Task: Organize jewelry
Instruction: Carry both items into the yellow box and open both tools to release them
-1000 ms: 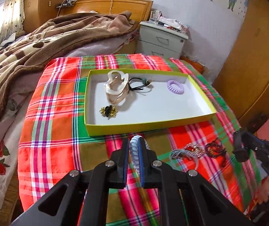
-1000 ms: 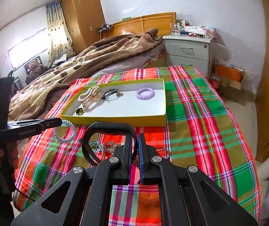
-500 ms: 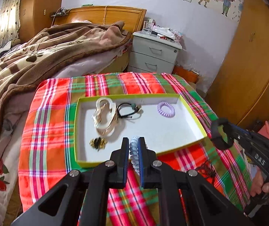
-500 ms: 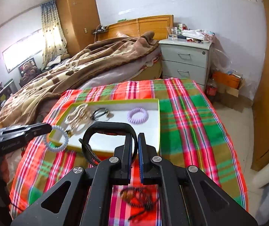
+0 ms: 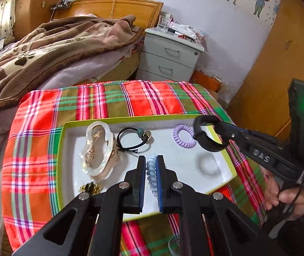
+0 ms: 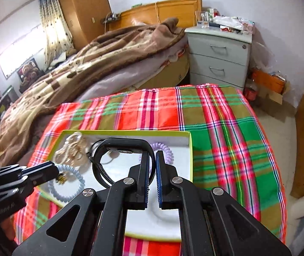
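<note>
Pale blue spiral hair tie [image 5: 151,176] | clamped in left tool [image 5: 151,170], now over yellow-rimmed white tray [image 5: 224,160], up from plaid cloth | right tool [image 6: 152,170] pinching black wristband [image 6: 117,160] above tray | both ready to drop

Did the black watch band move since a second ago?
Yes. The black watch band, pinched in the right gripper, was carried forward from over the plaid cloth to above the yellow-rimmed tray, by the purple coil tie.

"DAS" in white on right gripper [image 5: 196,132] body, other gripper's side lettering too blurred to read
</note>
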